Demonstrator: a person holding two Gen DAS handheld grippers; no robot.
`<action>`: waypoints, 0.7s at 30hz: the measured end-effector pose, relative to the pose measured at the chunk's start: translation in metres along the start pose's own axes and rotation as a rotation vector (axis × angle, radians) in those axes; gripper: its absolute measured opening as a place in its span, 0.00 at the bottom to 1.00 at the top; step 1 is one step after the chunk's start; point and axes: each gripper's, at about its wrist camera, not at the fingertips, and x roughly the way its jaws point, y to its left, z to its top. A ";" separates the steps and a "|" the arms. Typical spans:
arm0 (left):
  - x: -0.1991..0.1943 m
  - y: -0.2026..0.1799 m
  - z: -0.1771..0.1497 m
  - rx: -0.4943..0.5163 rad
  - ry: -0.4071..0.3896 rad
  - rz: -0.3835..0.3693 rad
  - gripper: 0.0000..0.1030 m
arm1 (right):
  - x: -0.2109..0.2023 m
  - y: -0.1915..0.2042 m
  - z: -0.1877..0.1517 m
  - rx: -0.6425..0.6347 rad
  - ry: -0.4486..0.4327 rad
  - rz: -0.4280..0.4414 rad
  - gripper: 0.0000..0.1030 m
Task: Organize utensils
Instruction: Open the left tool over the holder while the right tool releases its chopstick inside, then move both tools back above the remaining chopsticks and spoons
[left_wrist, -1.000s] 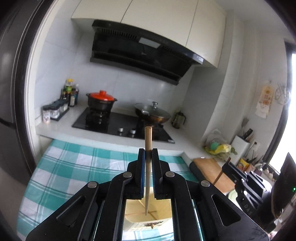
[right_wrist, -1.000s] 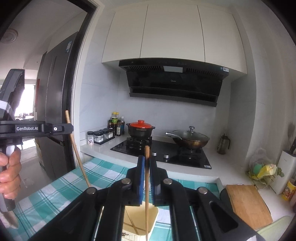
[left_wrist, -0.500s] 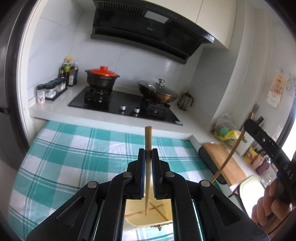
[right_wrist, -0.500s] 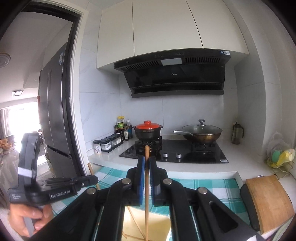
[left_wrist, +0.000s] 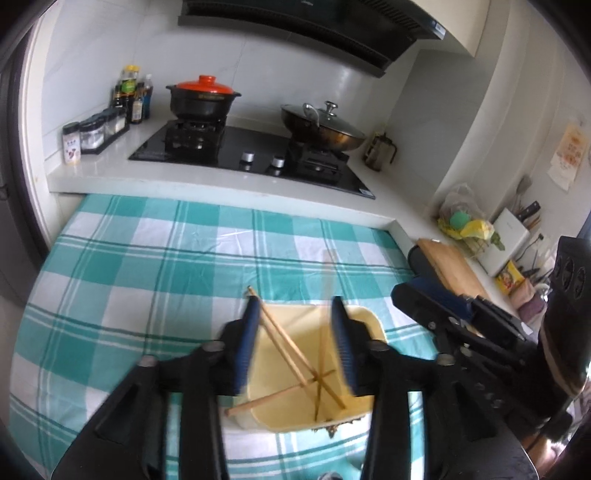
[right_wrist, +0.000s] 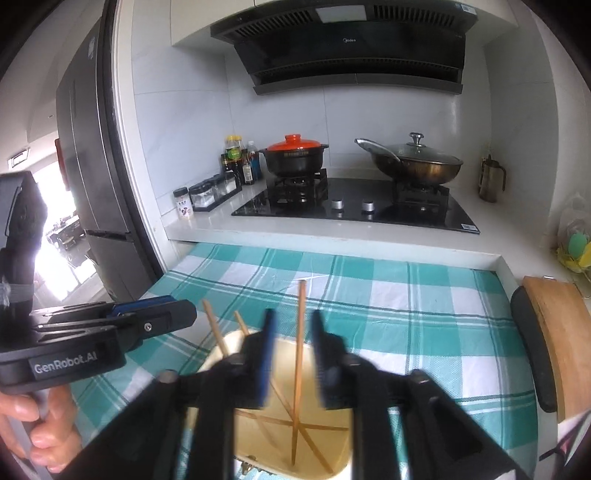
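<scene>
Two hand-held grippers are seen over a yellow tray (left_wrist: 373, 325) that lies on a teal checked cloth (left_wrist: 147, 266) before a kitchen stove (left_wrist: 251, 147).

The left gripper (left_wrist: 295, 334) is directly above the tray, its jaws spread, having just been opening. A blurred chopstick (left_wrist: 323, 349) is seen in the gap between its blue pads, touched by neither, apparently dropping into the tray. In the tray itself, several chopsticks (left_wrist: 291, 347) are crossed loosely, their long axes running in different directions; one leans on the far left rim and juts past it toward the stove.

The right gripper (right_wrist: 291, 345) is also above the tray (right_wrist: 229, 343), its jaws likewise parted after just opening. A single chopstick (right_wrist: 298, 369) stands almost upright between them, free of both pads, its lower end down in the tray and its upper end pointing up and away toward the stove.

Both grippers are equally near the tray; the sticks lie below and just ahead of each.
</scene>
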 end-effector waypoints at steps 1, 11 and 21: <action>-0.010 0.001 -0.002 0.010 0.001 0.007 0.55 | -0.011 0.000 0.001 0.009 -0.022 0.006 0.51; -0.098 0.034 -0.122 0.257 0.251 0.155 0.77 | -0.136 0.007 -0.098 -0.042 0.075 -0.022 0.51; -0.121 0.042 -0.282 0.043 0.254 0.144 0.77 | -0.199 0.024 -0.295 0.135 0.140 -0.218 0.51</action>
